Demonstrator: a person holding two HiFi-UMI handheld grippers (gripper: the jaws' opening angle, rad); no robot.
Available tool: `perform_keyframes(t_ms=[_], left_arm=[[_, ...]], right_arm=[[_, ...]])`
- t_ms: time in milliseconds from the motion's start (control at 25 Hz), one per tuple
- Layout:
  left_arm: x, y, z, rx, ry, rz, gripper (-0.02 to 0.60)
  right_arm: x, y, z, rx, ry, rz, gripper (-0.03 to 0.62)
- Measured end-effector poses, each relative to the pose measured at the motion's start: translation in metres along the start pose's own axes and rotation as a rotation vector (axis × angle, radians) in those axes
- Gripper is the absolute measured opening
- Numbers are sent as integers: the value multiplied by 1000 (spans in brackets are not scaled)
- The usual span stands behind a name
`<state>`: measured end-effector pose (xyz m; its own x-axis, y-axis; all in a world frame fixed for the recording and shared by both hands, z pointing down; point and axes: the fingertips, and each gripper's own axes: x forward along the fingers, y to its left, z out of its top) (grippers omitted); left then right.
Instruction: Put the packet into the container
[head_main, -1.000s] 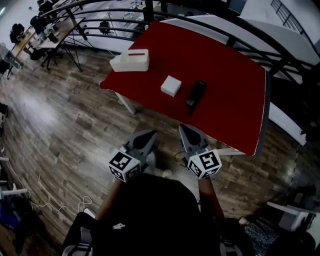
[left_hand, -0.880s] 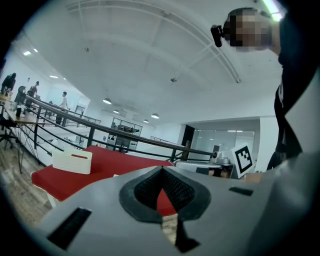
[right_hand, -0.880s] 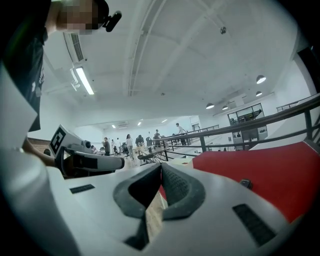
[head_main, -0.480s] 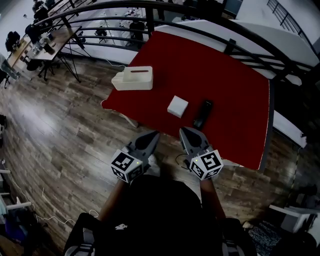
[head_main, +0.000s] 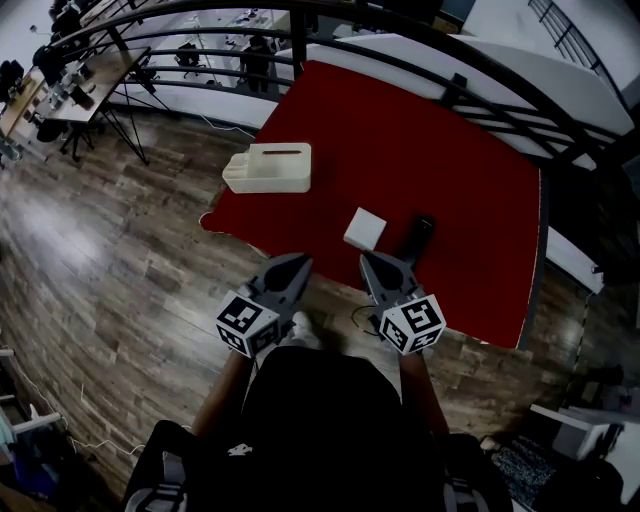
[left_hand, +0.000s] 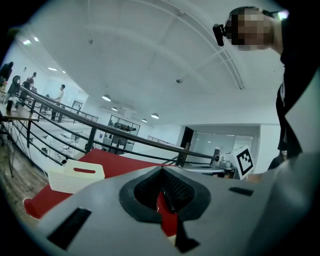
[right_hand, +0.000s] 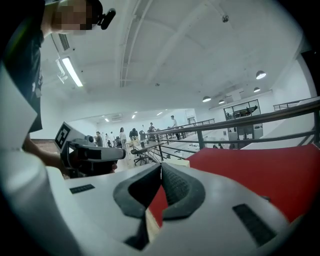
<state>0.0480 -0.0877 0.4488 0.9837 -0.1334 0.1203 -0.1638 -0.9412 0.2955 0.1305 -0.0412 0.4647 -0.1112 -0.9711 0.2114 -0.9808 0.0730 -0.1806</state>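
Stepping closer has brought the left claw (head_main: 296, 263) and right claw (head_main: 368, 262), both pressed together and empty, to the table (head_main: 470, 200) edge. Just ahead of the right claw lies the white packet (head_main: 366, 229); the container (head_main: 270, 168) sits farther off, ahead-left.

wood plank floor (head_main: 100, 250), black metal railing (left_hand: 138, 138), white ceiling (left_hand: 150, 60)

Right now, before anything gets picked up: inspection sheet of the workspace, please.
Surface: red table, three things on it.
Job's things: white packet near front edge; white container at left corner, slot on top.
Clutter: black flat device beside packet.
Grippers: left gripper and right gripper both shut, empty.
Cables: thin cable loop on floor.
Surroundings: wood floor, black railing.
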Motion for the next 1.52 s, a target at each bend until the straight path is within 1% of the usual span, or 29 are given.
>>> perform_keyframes(t_ms=[200,320,440,520,600,720,800,840,880,920,1040,1120,1280,1400,1520], left_arm=[[-2,35,5,-22,6,4,8],[-1,47,5,-15,8,-6,8],[0,51,3,-41,27,-16,8],[2,54,0,-45,17,-15,8],[7,57,-2,-42,15,-17,8],[15,57,-2,-55,34,-17,8],[20,58,0,-64,39,-4,8],[22,60,0,-66,37,5,8],[25,62,0,-65,34,14,8],[28,64,1,-61,30,22,8],[38,70,3,-49,9,44,8],[43,72,5,-45,-2,59,8],[50,73,4,-39,-1,83,8],[52,72,5,-30,5,94,8],[53,73,6,-20,8,107,8]], right_arm=[[27,0,-11,-7,53,10,21],[38,-3,-13,-23,71,4,21],[46,-4,-19,-51,110,5,23],[49,-8,-24,-73,149,15,23],[53,-16,-26,-103,186,19,23],[59,-33,-30,-160,248,26,23],[64,-44,-35,-200,300,44,26],[67,-48,-37,-221,329,57,45],[70,-53,-41,-241,358,72,95],[72,-58,-45,-263,389,87,131],[78,-77,-60,-332,491,125,185],[81,-88,-76,-364,574,158,228],[86,-103,-114,-421,756,246,361],[90,-113,-141,-453,858,286,407],[97,-123,-166,-449,941,288,433]])
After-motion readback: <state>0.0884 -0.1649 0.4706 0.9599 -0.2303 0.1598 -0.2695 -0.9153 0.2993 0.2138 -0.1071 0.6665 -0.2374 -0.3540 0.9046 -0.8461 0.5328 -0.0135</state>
